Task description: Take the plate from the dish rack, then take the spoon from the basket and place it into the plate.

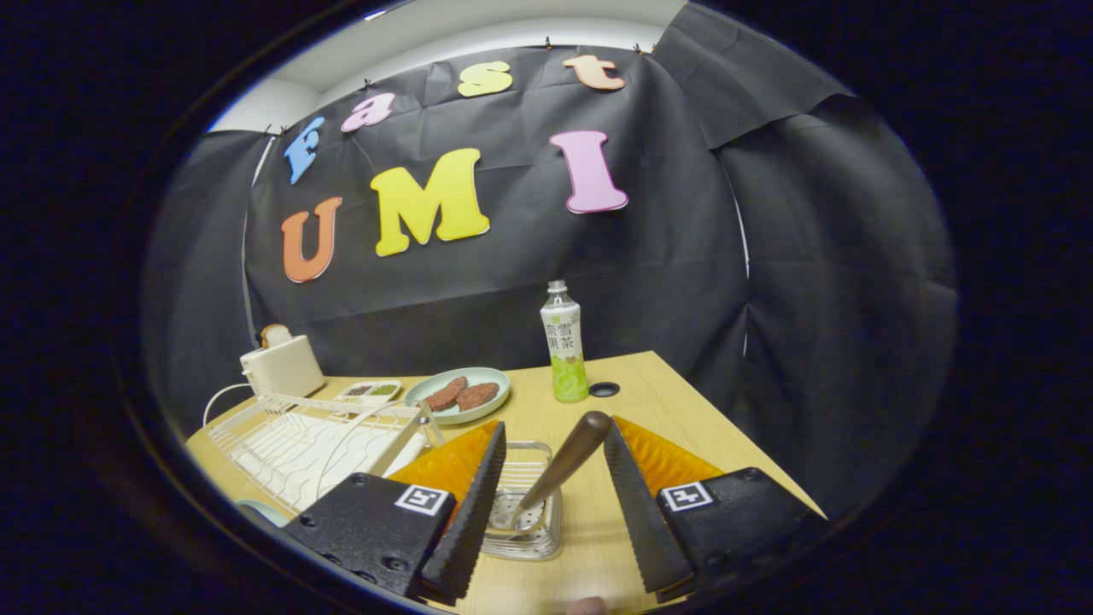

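The gripper [553, 504] stands spread around the clear basket [528, 502] near the table's [666, 401] front edge, its fingers apart and bracketing the spoon [559, 465], whose brown handle leans up toward one finger, seemingly lined up for a pinch. The dish rack [316, 440] sits beside, toward the far corner.

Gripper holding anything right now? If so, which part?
Nothing held. The gripper is open, jaws spread either side of the spoon, whose handle leans up out of the clear basket close to one jaw; neither jaw clamps it.
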`<state>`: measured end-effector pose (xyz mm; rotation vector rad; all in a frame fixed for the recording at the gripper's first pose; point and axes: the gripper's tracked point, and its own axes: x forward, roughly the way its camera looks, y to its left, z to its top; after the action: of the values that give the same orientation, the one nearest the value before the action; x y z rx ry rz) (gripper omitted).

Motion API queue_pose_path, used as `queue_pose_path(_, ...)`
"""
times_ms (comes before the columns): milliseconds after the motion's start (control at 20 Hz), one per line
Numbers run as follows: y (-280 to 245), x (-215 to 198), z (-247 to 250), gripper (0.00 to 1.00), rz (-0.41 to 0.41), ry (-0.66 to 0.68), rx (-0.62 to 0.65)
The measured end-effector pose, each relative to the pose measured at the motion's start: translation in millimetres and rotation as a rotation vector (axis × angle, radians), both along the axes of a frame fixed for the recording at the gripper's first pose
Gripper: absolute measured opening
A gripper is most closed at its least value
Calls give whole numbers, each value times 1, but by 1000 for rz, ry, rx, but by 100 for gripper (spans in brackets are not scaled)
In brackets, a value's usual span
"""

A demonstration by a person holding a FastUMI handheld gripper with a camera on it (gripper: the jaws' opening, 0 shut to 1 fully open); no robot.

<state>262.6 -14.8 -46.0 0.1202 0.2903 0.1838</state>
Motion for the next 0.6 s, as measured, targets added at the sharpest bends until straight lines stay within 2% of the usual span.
queue_pose_path(200, 13, -2, 9, 54, 14, -3, 28)
queue_pose_path(350, 18, -6, 13, 25, 18, 1, 51)
queue_pose_path(600, 24, -9, 24, 17, -4, -4, 42)
